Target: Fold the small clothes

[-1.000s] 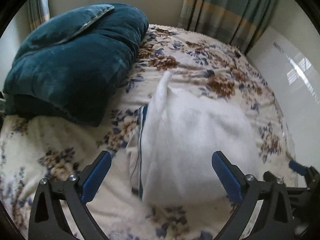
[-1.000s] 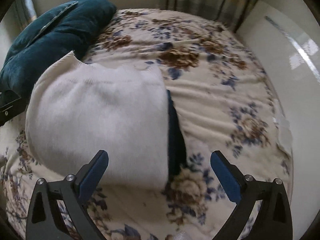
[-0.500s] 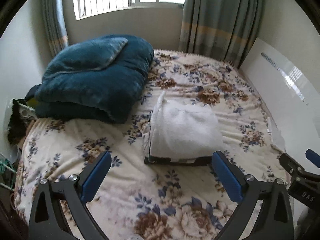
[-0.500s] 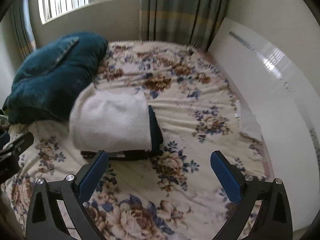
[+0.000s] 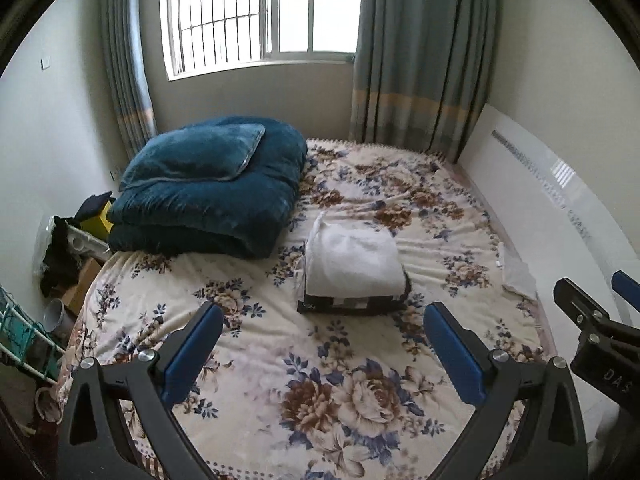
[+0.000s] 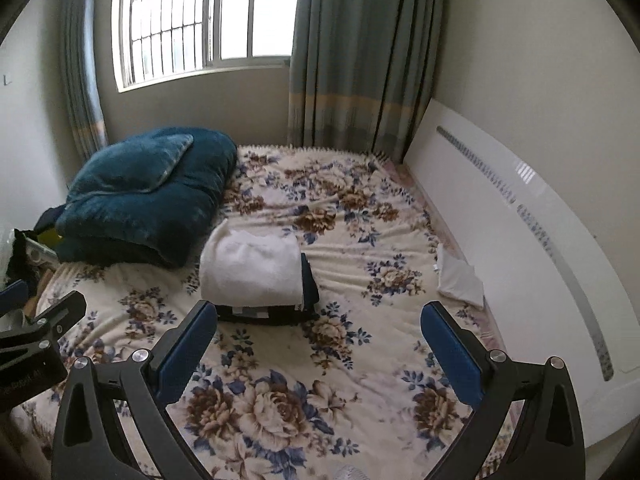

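A folded white garment [image 5: 354, 264] lies on top of a stack of folded dark clothes [image 5: 352, 305] in the middle of the floral bed [image 5: 320, 380]. The same white garment [image 6: 252, 270] and dark stack [image 6: 272, 314] show in the right wrist view. My left gripper [image 5: 326, 356] is open and empty, held well back from the stack above the bed's near end. My right gripper [image 6: 318, 354] is open and empty, also well back from the stack. The right gripper's body [image 5: 600, 332] shows at the right edge of the left wrist view.
A folded teal duvet with a pillow [image 5: 208, 192] lies at the bed's far left. A white headboard panel [image 6: 520, 248] runs along the right side, with a small white cloth [image 6: 458, 280] beside it. Clutter and a rack [image 5: 60, 264] stand left of the bed. Window and curtains are behind.
Both grippers have pulled far back and up from the stack, so the whole bed and the window now show. The white garment stays folded on the stack.
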{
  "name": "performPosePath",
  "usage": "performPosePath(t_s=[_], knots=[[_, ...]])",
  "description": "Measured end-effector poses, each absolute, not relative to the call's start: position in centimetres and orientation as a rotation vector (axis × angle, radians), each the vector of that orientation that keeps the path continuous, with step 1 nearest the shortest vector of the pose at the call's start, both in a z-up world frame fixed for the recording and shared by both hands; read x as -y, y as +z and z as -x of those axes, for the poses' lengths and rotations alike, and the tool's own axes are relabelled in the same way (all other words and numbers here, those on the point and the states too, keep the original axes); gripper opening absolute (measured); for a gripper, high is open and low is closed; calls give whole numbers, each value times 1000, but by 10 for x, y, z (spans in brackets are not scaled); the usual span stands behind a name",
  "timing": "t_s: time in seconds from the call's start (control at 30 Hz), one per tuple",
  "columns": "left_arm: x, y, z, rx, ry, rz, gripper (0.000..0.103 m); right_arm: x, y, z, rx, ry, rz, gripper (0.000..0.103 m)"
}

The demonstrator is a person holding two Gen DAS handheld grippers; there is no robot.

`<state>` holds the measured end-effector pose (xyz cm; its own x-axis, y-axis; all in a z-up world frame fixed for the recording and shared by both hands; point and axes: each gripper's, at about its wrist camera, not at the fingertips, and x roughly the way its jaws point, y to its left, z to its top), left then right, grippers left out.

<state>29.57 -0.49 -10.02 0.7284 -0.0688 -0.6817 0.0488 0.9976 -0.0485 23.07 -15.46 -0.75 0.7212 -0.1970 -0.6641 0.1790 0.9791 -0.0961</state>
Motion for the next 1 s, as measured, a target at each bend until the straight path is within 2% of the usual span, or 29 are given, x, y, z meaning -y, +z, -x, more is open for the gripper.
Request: performPosePath(t_s=[0.4, 1.0], knots=[[12, -70, -241, -694, -89, 18, 103, 151, 52, -142, -646, -213, 13, 103], [11, -61, -225, -676, -53, 27, 103, 152, 57, -125, -656, -197, -2, 103]])
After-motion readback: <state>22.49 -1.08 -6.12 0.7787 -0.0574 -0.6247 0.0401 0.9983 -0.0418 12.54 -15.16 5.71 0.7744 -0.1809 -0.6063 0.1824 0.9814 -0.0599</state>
